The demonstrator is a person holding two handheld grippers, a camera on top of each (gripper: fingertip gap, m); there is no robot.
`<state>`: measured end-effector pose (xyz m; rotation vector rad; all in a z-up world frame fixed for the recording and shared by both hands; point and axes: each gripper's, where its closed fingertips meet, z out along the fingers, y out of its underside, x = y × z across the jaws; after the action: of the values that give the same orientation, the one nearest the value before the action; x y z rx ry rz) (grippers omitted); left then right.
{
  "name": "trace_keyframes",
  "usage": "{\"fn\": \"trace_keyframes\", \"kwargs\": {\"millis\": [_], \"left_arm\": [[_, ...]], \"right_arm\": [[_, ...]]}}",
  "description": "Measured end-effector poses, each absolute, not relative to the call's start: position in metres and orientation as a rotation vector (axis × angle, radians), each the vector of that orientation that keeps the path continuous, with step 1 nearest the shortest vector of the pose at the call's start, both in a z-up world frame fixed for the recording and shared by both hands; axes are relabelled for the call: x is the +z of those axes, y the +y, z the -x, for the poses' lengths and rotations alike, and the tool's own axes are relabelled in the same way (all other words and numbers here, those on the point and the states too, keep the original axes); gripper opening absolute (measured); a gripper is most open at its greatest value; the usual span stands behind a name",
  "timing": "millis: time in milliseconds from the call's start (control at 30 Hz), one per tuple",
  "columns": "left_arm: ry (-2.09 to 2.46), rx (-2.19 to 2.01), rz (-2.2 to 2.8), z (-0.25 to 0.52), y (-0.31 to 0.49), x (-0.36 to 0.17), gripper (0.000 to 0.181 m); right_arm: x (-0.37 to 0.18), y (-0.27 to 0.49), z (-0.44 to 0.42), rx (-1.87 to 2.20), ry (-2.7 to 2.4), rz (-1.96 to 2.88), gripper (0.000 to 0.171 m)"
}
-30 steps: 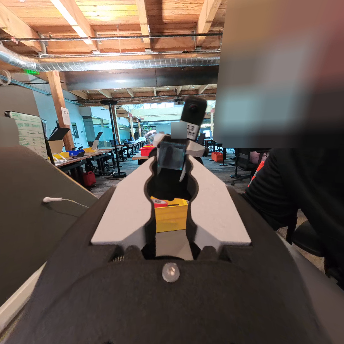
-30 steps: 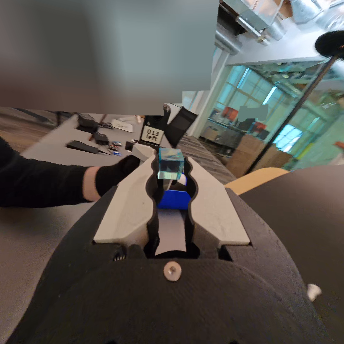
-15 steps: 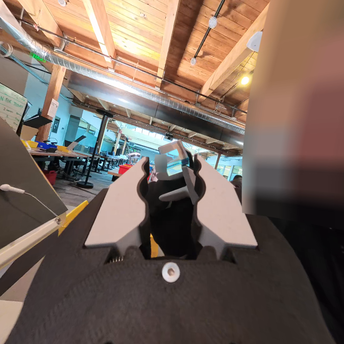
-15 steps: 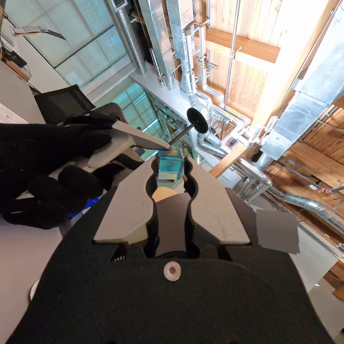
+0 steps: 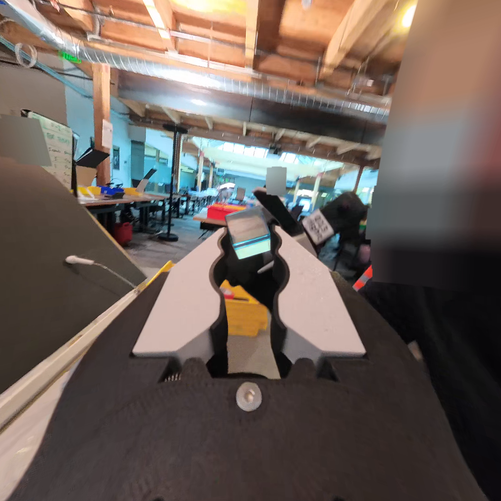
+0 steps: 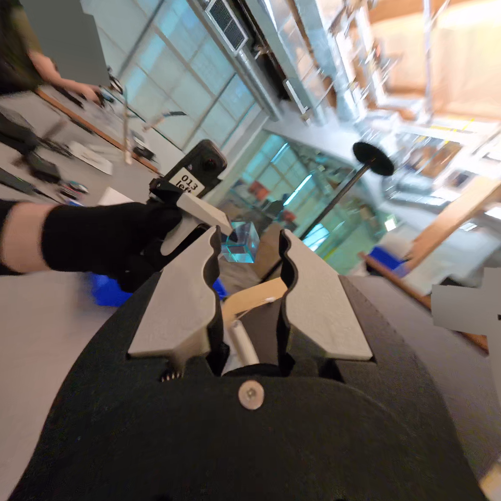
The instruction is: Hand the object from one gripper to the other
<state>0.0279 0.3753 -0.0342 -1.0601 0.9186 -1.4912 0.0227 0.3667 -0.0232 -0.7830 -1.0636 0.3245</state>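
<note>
The object is a clear glass cube with teal edges (image 5: 249,238). My left gripper (image 5: 249,232) is shut on it at the fingertips and holds it tilted in the air. In the right wrist view the cube (image 6: 241,248) sits just beyond my right gripper (image 6: 249,233), which is open with its fingers spread to either side and not touching it. The left gripper's grey finger (image 6: 202,212) comes in from the left onto the cube, held by a black-gloved hand (image 6: 108,235). The right gripper's black camera body (image 5: 273,208) shows just behind the cube.
A yellow bin (image 5: 245,311) stands on the grey table (image 6: 40,311) below the grippers, and a blue bin (image 6: 105,291) lies under the gloved hand. A dark curved panel (image 5: 40,257) rises at the left. A person's black sleeve (image 5: 433,352) fills the right.
My right gripper has opened and let go of the cube. My left gripper has closed on it and now holds it alone. Both views have swung.
</note>
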Motion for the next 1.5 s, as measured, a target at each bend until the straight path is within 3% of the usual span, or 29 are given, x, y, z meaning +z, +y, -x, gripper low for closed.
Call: {"fn": "trace_keyframes", "kwargs": {"millis": [33, 200, 400, 533, 1133, 1367, 1500], "left_arm": [[0.957, -1.419, 1.083, -0.028, 0.376, -0.038, 0.027], [1.205, -0.941, 1.137, -0.031, 0.375, -0.063, 0.028], [1.381, -0.729, 1.123, -0.039, 0.361, -0.08, 0.028], [1.396, -0.754, 1.078, -0.038, 0.352, -0.076, 0.028], [1.391, -0.851, 1.034, -0.04, 0.342, -0.07, 0.027], [1.284, -0.966, 1.022, -0.042, 0.346, -0.057, 0.039], [1.191, -1.244, 1.039, -0.045, 0.345, -0.049, 0.036]], "right_arm": [[-0.025, 0.37, -0.026, 0.432, -1.064, 0.839, 0.038], [-0.044, 0.369, -0.031, 0.932, -1.126, 1.011, 0.035], [-0.064, 0.357, -0.018, 0.933, -1.259, 1.02, 0.035], [-0.064, 0.351, -0.018, 0.975, -1.282, 0.999, 0.026], [-0.057, 0.342, -0.021, 0.989, -1.285, 0.933, 0.024], [-0.03, 0.352, -0.036, 1.103, -1.088, 0.875, 0.024], [-0.023, 0.35, -0.041, 1.095, -1.049, 0.801, 0.024]]}}
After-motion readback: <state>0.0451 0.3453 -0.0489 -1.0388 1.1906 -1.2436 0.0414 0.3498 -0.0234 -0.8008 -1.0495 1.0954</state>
